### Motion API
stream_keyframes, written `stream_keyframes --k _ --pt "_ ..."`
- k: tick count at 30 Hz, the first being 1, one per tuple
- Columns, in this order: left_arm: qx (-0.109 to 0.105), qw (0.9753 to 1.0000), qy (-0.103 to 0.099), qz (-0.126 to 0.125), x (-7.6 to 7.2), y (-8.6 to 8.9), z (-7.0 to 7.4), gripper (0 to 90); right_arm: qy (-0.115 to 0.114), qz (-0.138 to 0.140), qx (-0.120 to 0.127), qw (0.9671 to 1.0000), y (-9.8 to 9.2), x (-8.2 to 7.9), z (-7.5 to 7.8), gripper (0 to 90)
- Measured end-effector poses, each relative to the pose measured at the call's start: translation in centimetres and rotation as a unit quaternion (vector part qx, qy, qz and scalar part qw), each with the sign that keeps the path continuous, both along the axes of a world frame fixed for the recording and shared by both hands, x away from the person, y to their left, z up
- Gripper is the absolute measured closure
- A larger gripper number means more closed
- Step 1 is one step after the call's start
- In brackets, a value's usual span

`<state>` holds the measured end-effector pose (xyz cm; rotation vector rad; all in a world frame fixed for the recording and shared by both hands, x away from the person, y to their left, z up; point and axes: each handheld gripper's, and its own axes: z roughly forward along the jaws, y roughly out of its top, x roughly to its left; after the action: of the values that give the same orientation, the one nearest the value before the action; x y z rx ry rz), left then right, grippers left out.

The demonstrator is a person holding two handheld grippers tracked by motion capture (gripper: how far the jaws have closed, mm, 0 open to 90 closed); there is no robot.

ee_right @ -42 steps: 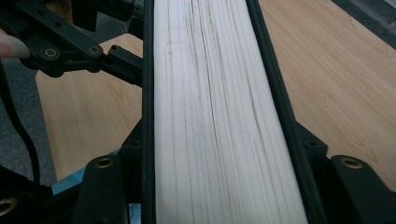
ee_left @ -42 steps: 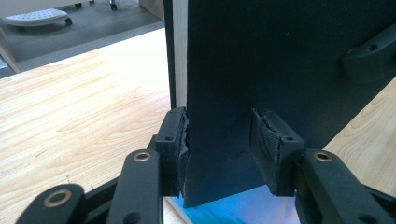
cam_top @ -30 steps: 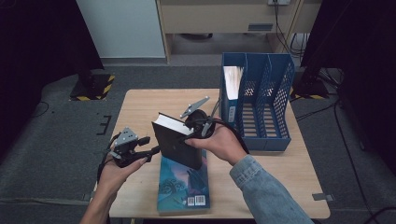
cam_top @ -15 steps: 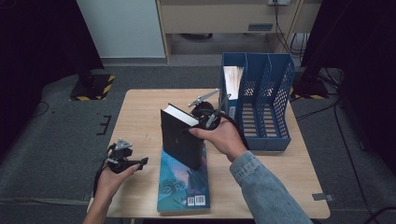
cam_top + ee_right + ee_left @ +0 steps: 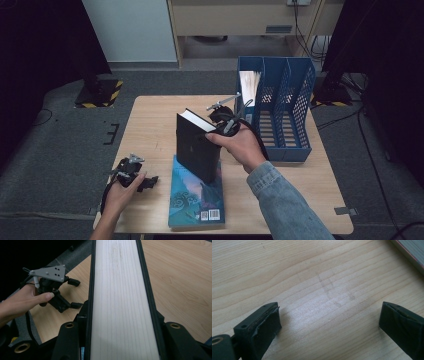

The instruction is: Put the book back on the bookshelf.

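Right gripper [image 5: 223, 121] clamps the upright black book [image 5: 196, 146] by its top edge; left gripper [image 5: 141, 181] gapes empty. A one-edge hold risks the book swinging and striking the blue file rack [image 5: 280, 107].

the black book [image 5: 196, 147] hides part of the teal book [image 5: 196, 196] under it — and in the right gripper view its page edge [image 5: 120, 302] runs off top and bottom, covering the jaw tips. the white papers [image 5: 248, 84] in the blue file rack [image 5: 280, 107] are too small to read.

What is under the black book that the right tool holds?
The teal book lies flat under the black book; its top end is covered, so contact is unclear.
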<state>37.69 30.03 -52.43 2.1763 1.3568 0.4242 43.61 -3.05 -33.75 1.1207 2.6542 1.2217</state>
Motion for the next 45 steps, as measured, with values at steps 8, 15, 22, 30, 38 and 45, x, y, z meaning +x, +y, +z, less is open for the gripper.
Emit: stream_keyframes --k 8,15,22,30,38,45 --pt "-0.009 0.9994 -0.034 -0.001 -0.3 -0.3 -0.7 0.0 -0.017 -0.001 0.001 0.9999 -1.2 -0.9 1.0 52.7" --pt "-0.017 0.9985 -0.051 0.001 -0.4 -0.2 -1.0 0.0 -0.025 -0.007 0.002 0.9996 -2.7 -1.9 1.6 52.7" --pt "-0.019 0.9981 -0.058 -0.002 -0.5 -0.1 -1.1 0.0 -0.036 -0.02 0.002 0.9992 -4.1 -2.3 1.9 52.7" --pt "-0.022 0.9976 -0.065 -0.002 -0.6 0.0 -1.2 0.0 -0.026 -0.033 0.017 0.999 -5.9 -2.7 1.6 52.7" --pt "-0.022 0.9976 -0.065 -0.002 -0.6 0.0 -1.2 0.0 -0.029 -0.042 0.017 0.9985 -7.7 -3.4 1.4 52.7" --pt "-0.022 0.9976 -0.066 -0.001 -0.6 0.0 -1.2 0.0 -0.03 -0.051 0.017 0.9981 -9.3 -4.0 1.2 52.7"
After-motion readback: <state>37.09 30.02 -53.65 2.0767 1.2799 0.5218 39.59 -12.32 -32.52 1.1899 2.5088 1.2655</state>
